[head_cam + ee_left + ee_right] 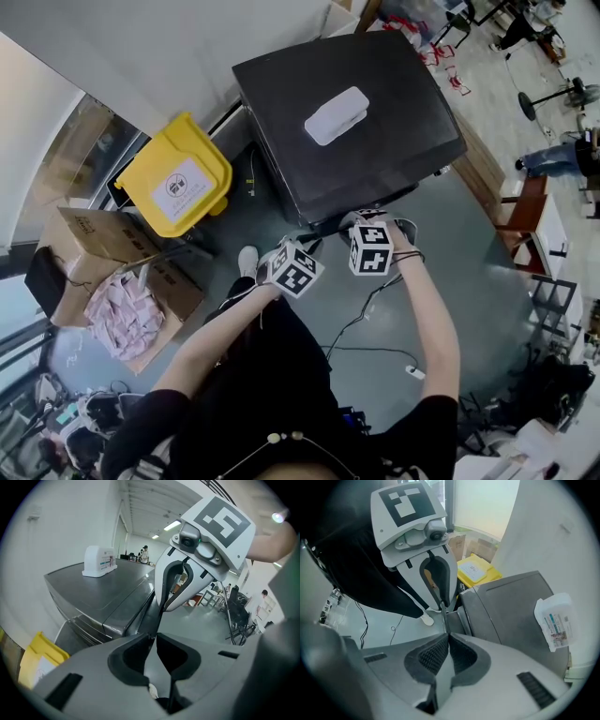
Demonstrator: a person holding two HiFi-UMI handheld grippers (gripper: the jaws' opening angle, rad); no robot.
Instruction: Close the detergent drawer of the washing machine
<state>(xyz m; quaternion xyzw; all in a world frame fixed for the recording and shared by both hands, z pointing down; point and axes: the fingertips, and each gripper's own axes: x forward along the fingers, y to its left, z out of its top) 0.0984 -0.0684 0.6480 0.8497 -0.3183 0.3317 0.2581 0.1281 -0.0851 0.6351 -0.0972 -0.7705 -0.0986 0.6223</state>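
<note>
Here the dark grey washing machine fills the upper middle of our head view, with an open cardboard box and a yellow bin on the floor to its left. We hold both grippers at its front edge, their tips almost meeting. The left gripper has its jaws a sliver apart, gripping nothing; the right gripper is clenched on nothing. The detergent drawer sits in the front just beyond those tips; how far out it stands we cannot tell. A white packet lies on the machine's top
</note>
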